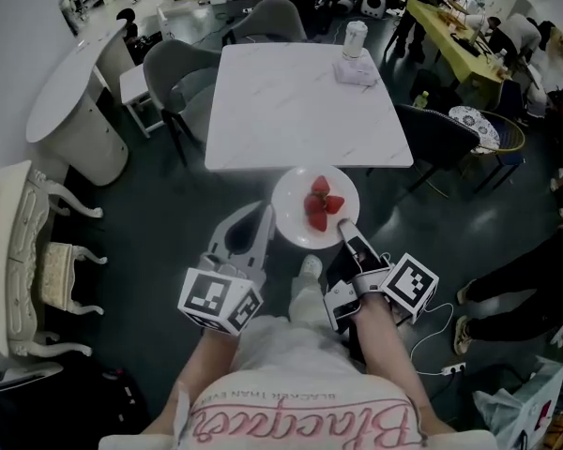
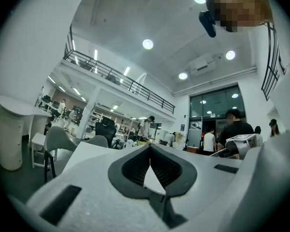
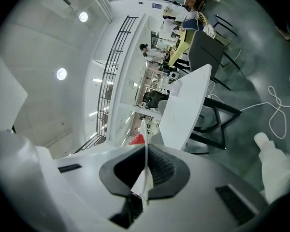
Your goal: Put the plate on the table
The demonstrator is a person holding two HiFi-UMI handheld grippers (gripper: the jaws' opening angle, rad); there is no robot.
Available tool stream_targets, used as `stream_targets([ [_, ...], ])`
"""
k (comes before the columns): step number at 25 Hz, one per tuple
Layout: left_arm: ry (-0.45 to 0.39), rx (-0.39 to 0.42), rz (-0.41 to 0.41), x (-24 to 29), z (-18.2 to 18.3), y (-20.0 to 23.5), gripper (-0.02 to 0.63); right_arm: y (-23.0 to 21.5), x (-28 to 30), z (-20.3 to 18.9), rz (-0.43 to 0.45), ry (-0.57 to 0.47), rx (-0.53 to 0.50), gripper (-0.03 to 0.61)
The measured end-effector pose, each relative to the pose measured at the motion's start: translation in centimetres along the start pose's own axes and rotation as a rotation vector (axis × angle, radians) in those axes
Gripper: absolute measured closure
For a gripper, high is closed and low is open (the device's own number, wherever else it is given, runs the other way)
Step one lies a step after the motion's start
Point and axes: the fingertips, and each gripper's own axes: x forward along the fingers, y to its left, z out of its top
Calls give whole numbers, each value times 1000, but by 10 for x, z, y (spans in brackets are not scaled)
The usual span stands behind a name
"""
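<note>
held the plate (image 1: 291,216) of strawberries (image 1: 321,206) by its rim in the right hand-held gripper (image 1: 345,228), near the desk (image 1: 291,101); had the left hand-held gripper (image 1: 263,216) with jaws together.

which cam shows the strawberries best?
Head view: strawberries seen from above on the plate. Right gripper view shows only a red sliver of them beside the edge-on plate. Left gripper view: none.

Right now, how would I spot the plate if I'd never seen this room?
Find the square white table in the middle of the room. Just at its near edge, pinched at the rim by the right gripper, is the plate. It is round and white, and it is the only thing carrying red strawberries.
</note>
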Motion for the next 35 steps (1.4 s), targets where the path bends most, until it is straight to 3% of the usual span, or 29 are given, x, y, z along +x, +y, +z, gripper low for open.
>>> stream_targets([
  [11, 6, -2, 41, 106, 1, 42, 609, -6, 94, 78, 17, 21, 18, 568],
  [24, 32, 1, 80, 267, 1, 98, 610, -18, 231, 183, 23, 101, 20, 568],
  [35, 61, -2, 118, 347, -10, 157, 609, -49, 344, 226, 0, 173, 3, 568],
])
